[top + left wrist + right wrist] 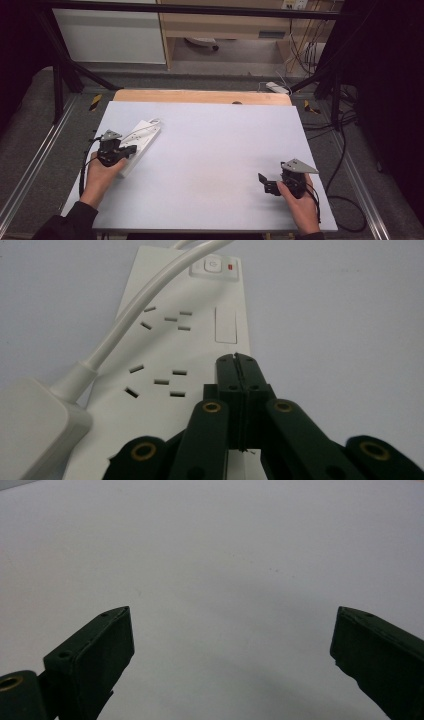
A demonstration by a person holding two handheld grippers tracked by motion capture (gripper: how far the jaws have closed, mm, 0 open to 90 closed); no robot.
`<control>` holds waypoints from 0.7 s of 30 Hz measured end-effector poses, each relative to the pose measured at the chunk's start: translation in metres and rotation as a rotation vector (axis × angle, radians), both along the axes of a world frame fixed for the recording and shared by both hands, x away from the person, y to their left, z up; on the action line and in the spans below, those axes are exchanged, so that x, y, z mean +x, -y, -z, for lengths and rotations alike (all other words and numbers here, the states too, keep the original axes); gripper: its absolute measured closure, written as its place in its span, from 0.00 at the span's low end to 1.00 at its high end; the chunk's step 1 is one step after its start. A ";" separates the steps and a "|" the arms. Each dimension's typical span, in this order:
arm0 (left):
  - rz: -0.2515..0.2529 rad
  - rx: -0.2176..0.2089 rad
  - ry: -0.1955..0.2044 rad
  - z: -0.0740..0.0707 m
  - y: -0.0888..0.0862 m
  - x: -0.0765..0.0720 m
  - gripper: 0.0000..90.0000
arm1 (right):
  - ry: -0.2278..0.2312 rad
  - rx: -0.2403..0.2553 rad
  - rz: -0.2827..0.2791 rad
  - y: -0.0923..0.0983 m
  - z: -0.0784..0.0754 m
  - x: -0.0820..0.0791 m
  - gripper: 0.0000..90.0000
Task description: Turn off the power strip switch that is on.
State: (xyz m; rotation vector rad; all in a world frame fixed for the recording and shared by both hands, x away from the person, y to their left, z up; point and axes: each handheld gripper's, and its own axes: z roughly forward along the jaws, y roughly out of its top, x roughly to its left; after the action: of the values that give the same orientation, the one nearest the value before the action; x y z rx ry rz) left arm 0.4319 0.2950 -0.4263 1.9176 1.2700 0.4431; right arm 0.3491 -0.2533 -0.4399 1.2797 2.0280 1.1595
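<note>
Closed, empty, my left tool (238, 360) rests on the power strip (195, 340) and could shove it askew; right tool (232, 645) gapes idle.

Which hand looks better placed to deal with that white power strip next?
Probably the left. The left tool, its jaws shut, sits right over the power strip, near its plug and switch. The right tool, jaws open, sits over bare table, far off.

Left hand-held gripper (131, 148) over white power strip (145, 136); right hand-held gripper (265, 182) apart on table (215, 150).
</note>
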 end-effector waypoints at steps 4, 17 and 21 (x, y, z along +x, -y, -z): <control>-0.001 0.007 0.001 0.001 0.000 0.000 1.00 | 0.001 -0.001 0.000 0.000 0.000 0.000 0.05; 0.000 0.014 0.000 0.002 0.000 0.000 1.00 | 0.002 -0.002 0.000 0.000 0.000 0.000 0.05; 0.002 0.016 0.000 0.002 0.000 0.000 1.00 | 0.003 -0.006 -0.002 0.000 0.000 0.000 0.05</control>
State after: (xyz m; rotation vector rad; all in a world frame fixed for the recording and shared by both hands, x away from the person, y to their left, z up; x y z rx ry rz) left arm 0.4316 0.2946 -0.4283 1.9323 1.2680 0.4534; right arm 0.3491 -0.2532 -0.4398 1.2727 2.0291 1.1553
